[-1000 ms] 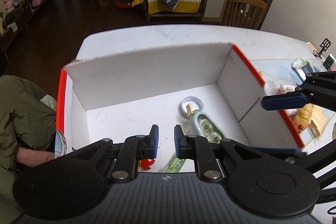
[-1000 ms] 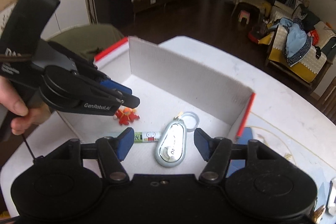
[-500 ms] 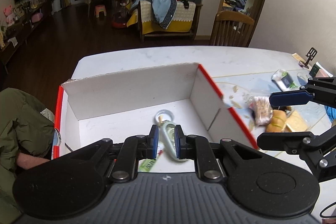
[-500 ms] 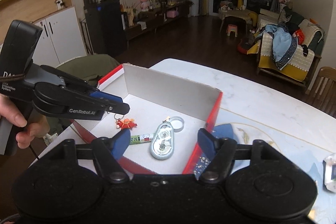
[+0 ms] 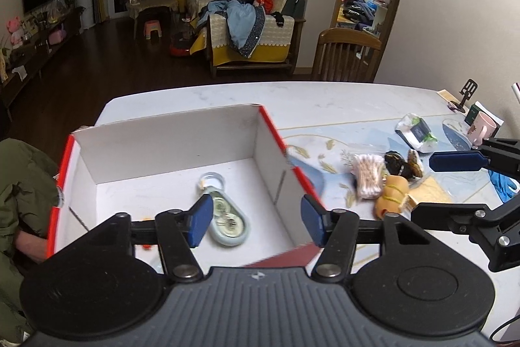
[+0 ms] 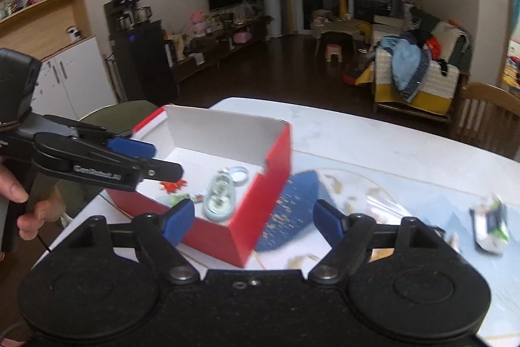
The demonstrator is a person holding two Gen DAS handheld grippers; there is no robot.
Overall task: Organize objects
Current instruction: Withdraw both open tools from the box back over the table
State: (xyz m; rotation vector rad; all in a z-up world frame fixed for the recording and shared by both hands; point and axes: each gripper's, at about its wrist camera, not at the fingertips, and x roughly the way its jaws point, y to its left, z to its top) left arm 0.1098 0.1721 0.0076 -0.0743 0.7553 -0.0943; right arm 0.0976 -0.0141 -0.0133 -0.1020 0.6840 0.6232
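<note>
both grippers, left [image 5: 253, 221] and right [image 6: 253, 221], tilted down, jaws just opening, empty.

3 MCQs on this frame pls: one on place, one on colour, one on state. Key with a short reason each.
1. Where does the pale oval tape dispenser lie?
A. Inside the box
B. On the table beside the snacks
C. Between the right hand-held gripper's fingers

2. What colour is the outside of the box?
A. Green
B. Red
C. Black

3. How does the left hand-held gripper stand?
A. Shut on the dispenser
B. Shut on a snack packet
C. Open, holding nothing

Key:
1 A: it rests on the white box floor, next to a clear ring.
2 B: the right wrist view shows red outer walls, white inside.
3 C: its blue pads stand apart, having just been opening, with nothing between them.
</note>
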